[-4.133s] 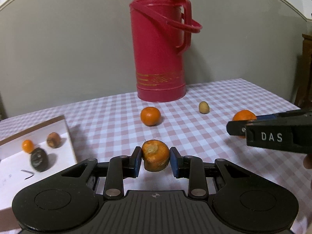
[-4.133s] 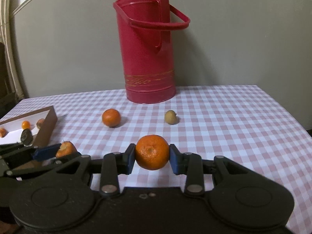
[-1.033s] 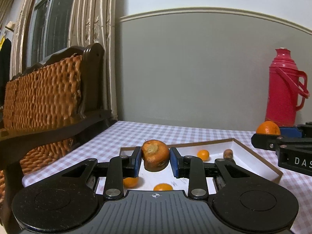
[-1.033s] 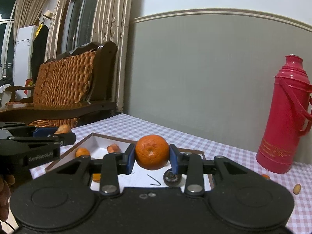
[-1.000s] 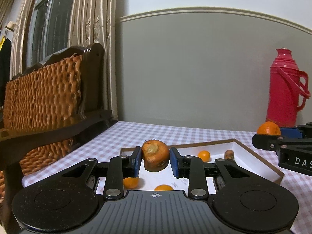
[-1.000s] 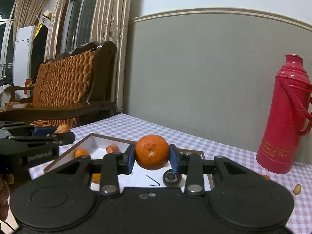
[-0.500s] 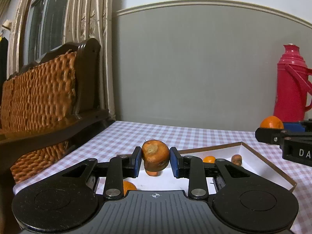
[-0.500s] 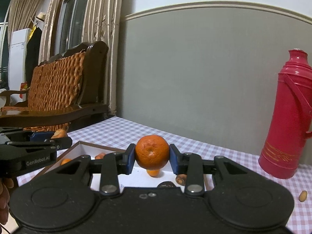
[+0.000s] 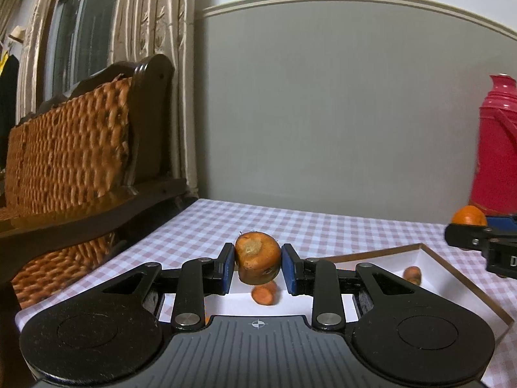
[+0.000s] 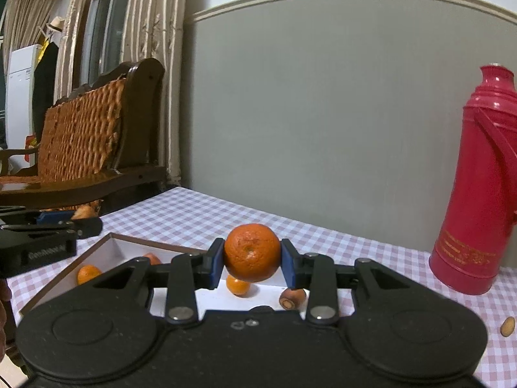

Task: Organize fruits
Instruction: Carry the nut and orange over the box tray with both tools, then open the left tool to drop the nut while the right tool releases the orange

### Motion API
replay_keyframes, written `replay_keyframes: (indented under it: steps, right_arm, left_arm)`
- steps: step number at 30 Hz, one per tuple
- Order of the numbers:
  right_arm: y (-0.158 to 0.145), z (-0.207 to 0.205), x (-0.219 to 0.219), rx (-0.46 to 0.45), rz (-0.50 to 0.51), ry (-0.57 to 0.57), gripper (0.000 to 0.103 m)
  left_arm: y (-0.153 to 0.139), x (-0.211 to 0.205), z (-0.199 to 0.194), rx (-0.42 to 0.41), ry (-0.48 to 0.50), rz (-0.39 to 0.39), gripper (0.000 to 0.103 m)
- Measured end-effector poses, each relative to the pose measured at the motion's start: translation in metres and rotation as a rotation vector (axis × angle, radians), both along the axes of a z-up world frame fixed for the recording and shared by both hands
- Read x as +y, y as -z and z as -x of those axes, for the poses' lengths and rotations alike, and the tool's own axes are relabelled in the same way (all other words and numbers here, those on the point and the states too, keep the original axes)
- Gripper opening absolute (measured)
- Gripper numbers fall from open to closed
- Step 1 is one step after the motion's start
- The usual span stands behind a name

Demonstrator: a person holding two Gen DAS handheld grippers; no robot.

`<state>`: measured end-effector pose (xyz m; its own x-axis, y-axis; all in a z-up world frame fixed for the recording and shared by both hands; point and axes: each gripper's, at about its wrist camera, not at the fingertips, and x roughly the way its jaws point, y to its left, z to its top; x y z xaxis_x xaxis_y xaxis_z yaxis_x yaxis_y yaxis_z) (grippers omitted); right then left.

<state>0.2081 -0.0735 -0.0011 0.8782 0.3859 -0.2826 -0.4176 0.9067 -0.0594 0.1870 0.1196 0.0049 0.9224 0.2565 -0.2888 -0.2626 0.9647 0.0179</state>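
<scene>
My left gripper is shut on a dull, brownish orange fruit and hangs over the near end of the white box with brown walls. Beneath it in the box lie an orange piece and a small brown fruit. My right gripper is shut on a bright mandarin, also above the box. Inside the box the right wrist view shows small oranges and a brown fruit. Each gripper appears at the edge of the other's view.
A pink-checked cloth covers the table. A tall red thermos stands at the back right, with a small yellowish fruit on the cloth near it. A wicker-backed wooden chair sits beside the table's left edge, under curtains.
Both grippers have moved across the table toward the box with their fruit held. The box and its contents now sit closer under the fingers, and the thermos has slid to the right.
</scene>
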Motion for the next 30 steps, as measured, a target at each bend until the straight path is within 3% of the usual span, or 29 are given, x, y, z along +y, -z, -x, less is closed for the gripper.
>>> replay_keyframes:
  steps: [18, 26, 27, 28, 29, 30]
  right_arm:
    - [0.015, -0.05, 0.008, 0.12, 0.053, 0.003, 0.028]
    - [0.017, -0.075, 0.016, 0.168, 0.082, -0.02, 0.029]
    - [0.018, -0.077, 0.018, 0.169, 0.102, -0.021, 0.031]
    - [0.02, -0.08, 0.019, 0.166, 0.134, -0.005, 0.053]
    - [0.02, -0.08, 0.019, 0.141, 0.146, 0.029, 0.096]
    - [0.019, -0.076, 0.015, 0.083, 0.127, 0.061, 0.096]
  left_arm:
    - [0.019, 0.009, -0.042, 0.133, -0.005, 0.013, 0.031]
    - [0.022, 0.012, -0.059, 0.154, -0.026, 0.017, 0.032]
    - [0.022, 0.013, -0.059, 0.153, -0.049, 0.014, 0.043]
    - [0.021, 0.015, -0.056, 0.132, -0.079, 0.025, 0.089]
    - [0.019, 0.017, -0.05, 0.093, -0.105, 0.039, 0.103]
    - [0.016, 0.017, -0.044, 0.052, -0.112, 0.037, 0.103]
